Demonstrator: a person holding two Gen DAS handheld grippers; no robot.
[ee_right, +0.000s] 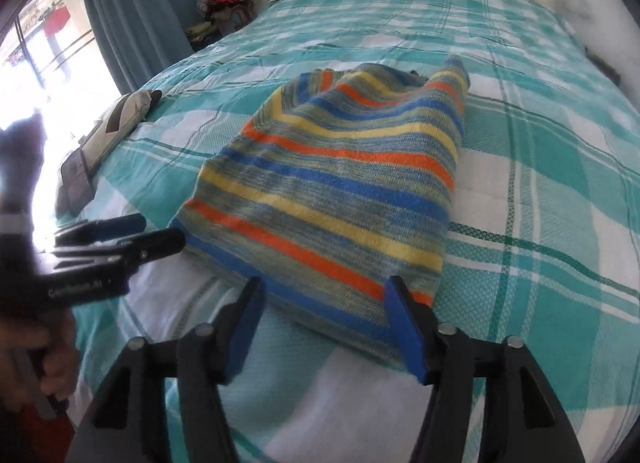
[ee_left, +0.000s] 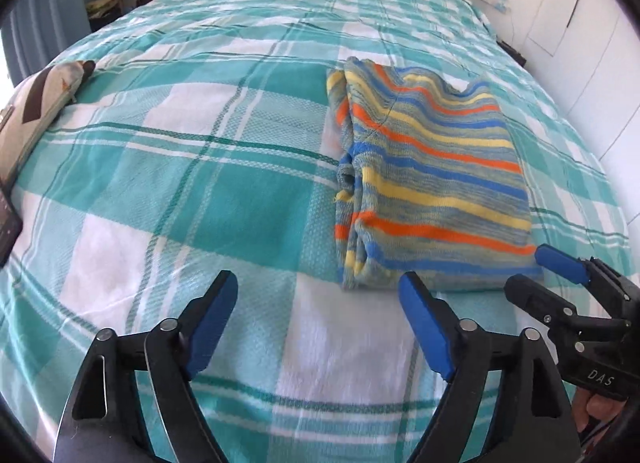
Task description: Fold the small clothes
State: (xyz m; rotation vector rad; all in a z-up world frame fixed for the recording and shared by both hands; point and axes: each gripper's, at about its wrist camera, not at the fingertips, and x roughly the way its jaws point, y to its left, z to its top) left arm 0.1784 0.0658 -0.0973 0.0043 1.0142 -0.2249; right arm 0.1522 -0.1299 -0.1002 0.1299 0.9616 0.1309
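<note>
Folded striped garment (ee_left: 432,179), seemingly ungripped.

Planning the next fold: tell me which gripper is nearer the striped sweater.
Right. The right gripper is open at the striped sweater's near hem, one blue pad against it. The left gripper is open over bare bedspread beside its corner.

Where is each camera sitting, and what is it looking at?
Left wrist: sits on the left gripper, looks along its open fingers across the bed; the sweater lies ahead to the right, the right gripper at the edge.
Right wrist: sits on the right gripper, open at the sweater's near edge; the left gripper and a hand show.
Shared: sweater, bed, both grippers.
</note>
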